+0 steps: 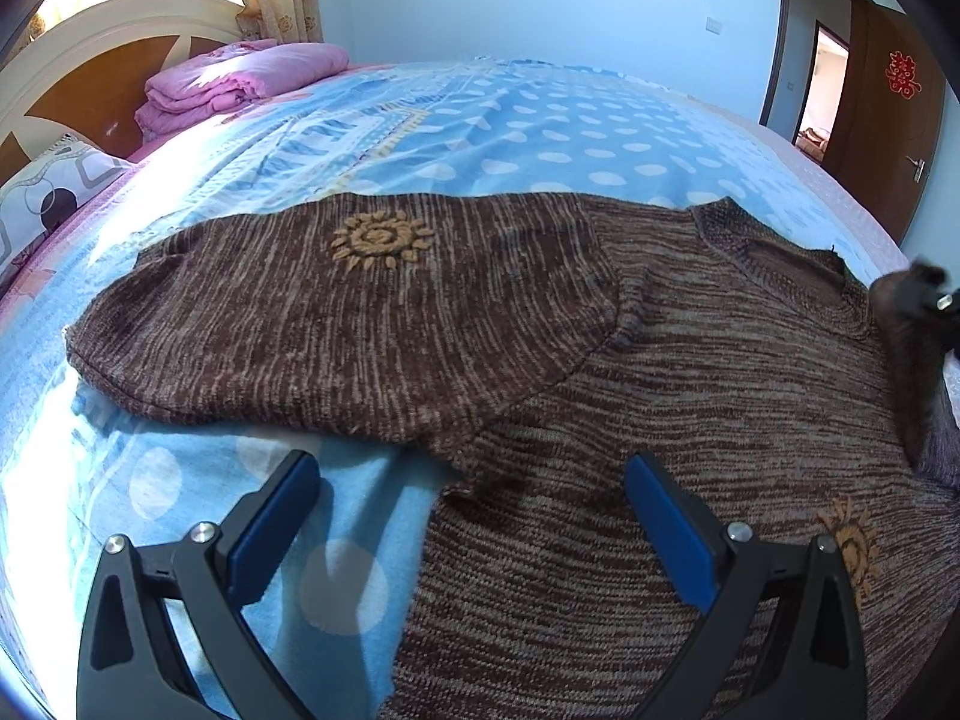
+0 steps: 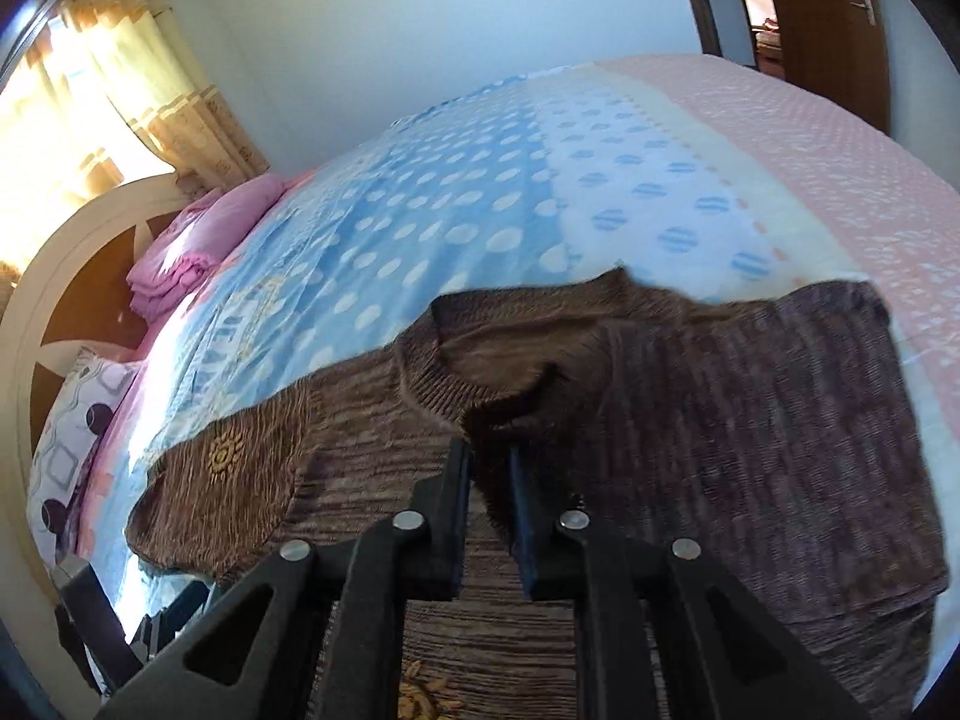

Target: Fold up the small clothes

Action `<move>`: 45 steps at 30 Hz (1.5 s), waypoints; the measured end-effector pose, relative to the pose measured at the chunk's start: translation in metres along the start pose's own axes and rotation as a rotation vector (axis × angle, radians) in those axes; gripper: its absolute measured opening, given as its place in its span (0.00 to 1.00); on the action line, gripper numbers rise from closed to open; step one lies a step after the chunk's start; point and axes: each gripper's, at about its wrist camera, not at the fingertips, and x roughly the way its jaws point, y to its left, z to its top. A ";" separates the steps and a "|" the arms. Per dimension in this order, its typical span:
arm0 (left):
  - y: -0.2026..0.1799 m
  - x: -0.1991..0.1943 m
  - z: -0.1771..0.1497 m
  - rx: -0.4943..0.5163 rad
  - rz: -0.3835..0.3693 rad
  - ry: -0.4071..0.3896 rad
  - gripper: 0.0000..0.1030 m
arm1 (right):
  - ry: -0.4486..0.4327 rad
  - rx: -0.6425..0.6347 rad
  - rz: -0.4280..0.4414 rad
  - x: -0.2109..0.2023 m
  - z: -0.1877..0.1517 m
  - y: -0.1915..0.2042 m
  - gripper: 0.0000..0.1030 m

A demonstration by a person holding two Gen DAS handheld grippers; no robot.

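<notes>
A small brown knitted sweater (image 1: 630, 396) with yellow sun motifs lies flat on the bed, its left sleeve (image 1: 312, 312) spread out to the left. My left gripper (image 1: 474, 480) is open and empty, hovering over the sweater's left side edge below the armpit. In the right wrist view the sweater (image 2: 372, 420) shows with its neck opening toward the far side. My right gripper (image 2: 489, 468) is shut on the right sleeve (image 2: 750, 432), lifting and folding it over the body. The right gripper also shows at the right edge of the left wrist view (image 1: 927, 300).
The bed has a blue dotted sheet (image 1: 510, 132) with a pink strip (image 2: 810, 138) on the far right. A folded pink quilt (image 1: 234, 84) and a patterned pillow (image 1: 42, 198) lie by the headboard (image 1: 90, 66). A brown door (image 1: 888, 108) stands at the right.
</notes>
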 end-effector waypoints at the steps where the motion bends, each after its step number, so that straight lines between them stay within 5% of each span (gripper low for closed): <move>1: 0.000 0.000 0.000 -0.001 -0.002 -0.001 1.00 | 0.036 -0.011 0.035 0.006 -0.005 0.003 0.23; 4: 0.001 0.000 0.000 -0.003 -0.007 -0.003 1.00 | -0.006 -0.038 0.080 -0.010 -0.012 0.000 0.23; 7: 0.002 0.000 0.000 -0.009 -0.014 -0.008 1.00 | -0.143 0.010 -0.004 -0.052 -0.012 -0.031 0.23; 9: 0.002 0.000 0.000 -0.013 -0.018 -0.010 1.00 | -0.158 0.027 -0.101 -0.066 -0.013 -0.055 0.23; 13: 0.002 0.000 -0.001 -0.013 -0.017 -0.011 1.00 | -0.048 0.015 -0.160 -0.054 -0.027 -0.084 0.23; 15: 0.002 0.001 -0.001 -0.009 -0.009 -0.006 1.00 | 0.051 0.014 -0.120 -0.038 -0.040 -0.092 0.23; 19: -0.002 0.001 0.000 0.010 0.013 0.013 1.00 | 0.097 -0.043 -0.013 -0.053 -0.045 -0.089 0.23; 23: -0.019 -0.015 0.006 0.076 -0.006 0.010 1.00 | -0.079 -0.008 -0.109 -0.103 -0.014 -0.130 0.23; 26: -0.053 -0.041 0.017 0.115 -0.108 -0.039 1.00 | -0.113 0.002 -0.208 -0.112 0.009 -0.169 0.23; 32: -0.157 -0.036 0.029 0.228 -0.153 -0.054 1.00 | -0.029 0.018 -0.191 -0.072 0.027 -0.200 0.23; 35: -0.193 -0.004 0.029 0.223 -0.128 0.036 1.00 | 0.009 -0.028 -0.215 -0.046 0.026 -0.199 0.23; 37: -0.201 0.016 0.027 0.210 -0.115 0.094 1.00 | 0.014 -0.049 -0.225 -0.032 0.033 -0.202 0.23; 41: -0.196 0.020 0.026 0.195 -0.129 0.080 1.00 | 0.004 -0.039 -0.202 -0.016 0.044 -0.213 0.23; 43: -0.198 0.019 0.025 0.203 -0.117 0.069 1.00 | 0.023 -0.055 -0.155 -0.011 0.049 -0.213 0.06; 45: -0.201 0.019 0.024 0.211 -0.107 0.061 1.00 | 0.043 -0.088 -0.158 -0.008 0.052 -0.207 0.05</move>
